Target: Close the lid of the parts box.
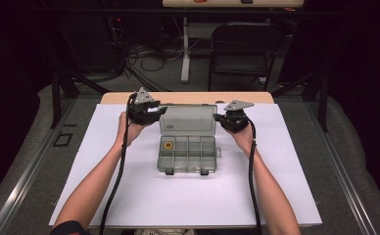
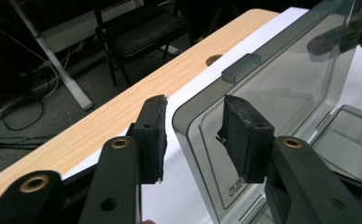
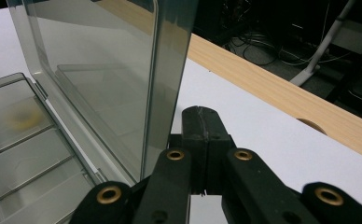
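A clear grey compartment box point(image 1: 188, 155) lies in the middle of the white sheet, its lid point(image 1: 188, 119) standing upright at the back. A small yellow round piece point(image 1: 168, 145) rests in its far left compartment. My left gripper point(image 1: 154, 112) is at the lid's left end. In the left gripper view its jaws straddle the lid's corner point(image 2: 281, 84), and the left pad point(image 2: 153, 135) stands a thin gap off the edge. My right gripper point(image 1: 221, 118) sits at the lid's right end, jaws together with nothing between them point(image 3: 202, 114), just beside the lid's edge point(image 3: 165, 70).
The white sheet point(image 1: 144, 196) covers most of the wooden table point(image 1: 188, 97), whose bare strip with a cable hole point(image 2: 213, 59) runs behind the box. Beyond the table stand a black folding chair point(image 1: 242, 49) and a desk leg point(image 1: 185, 49) among floor cables.
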Action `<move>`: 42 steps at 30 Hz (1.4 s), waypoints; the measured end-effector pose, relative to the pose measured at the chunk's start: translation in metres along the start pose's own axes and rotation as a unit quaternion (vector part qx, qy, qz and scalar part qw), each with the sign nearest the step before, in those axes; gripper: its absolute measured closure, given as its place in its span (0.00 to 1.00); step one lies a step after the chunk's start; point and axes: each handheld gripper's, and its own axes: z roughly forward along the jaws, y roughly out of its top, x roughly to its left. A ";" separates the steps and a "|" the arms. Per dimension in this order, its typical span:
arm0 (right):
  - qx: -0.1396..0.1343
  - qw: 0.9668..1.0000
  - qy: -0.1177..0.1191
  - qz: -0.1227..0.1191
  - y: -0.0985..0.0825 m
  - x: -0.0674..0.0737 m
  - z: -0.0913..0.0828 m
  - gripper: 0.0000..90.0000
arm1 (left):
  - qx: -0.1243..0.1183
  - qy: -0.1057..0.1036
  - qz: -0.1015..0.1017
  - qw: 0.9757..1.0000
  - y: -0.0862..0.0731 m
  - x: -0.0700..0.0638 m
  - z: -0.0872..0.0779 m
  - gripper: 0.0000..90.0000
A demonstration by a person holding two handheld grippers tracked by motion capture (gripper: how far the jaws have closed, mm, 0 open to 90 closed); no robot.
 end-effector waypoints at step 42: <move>0.040 0.999 -0.016 0.016 0.056 0.004 -0.041 0.00 | -0.020 -0.008 0.042 0.999 -0.005 -0.001 -0.009 0.81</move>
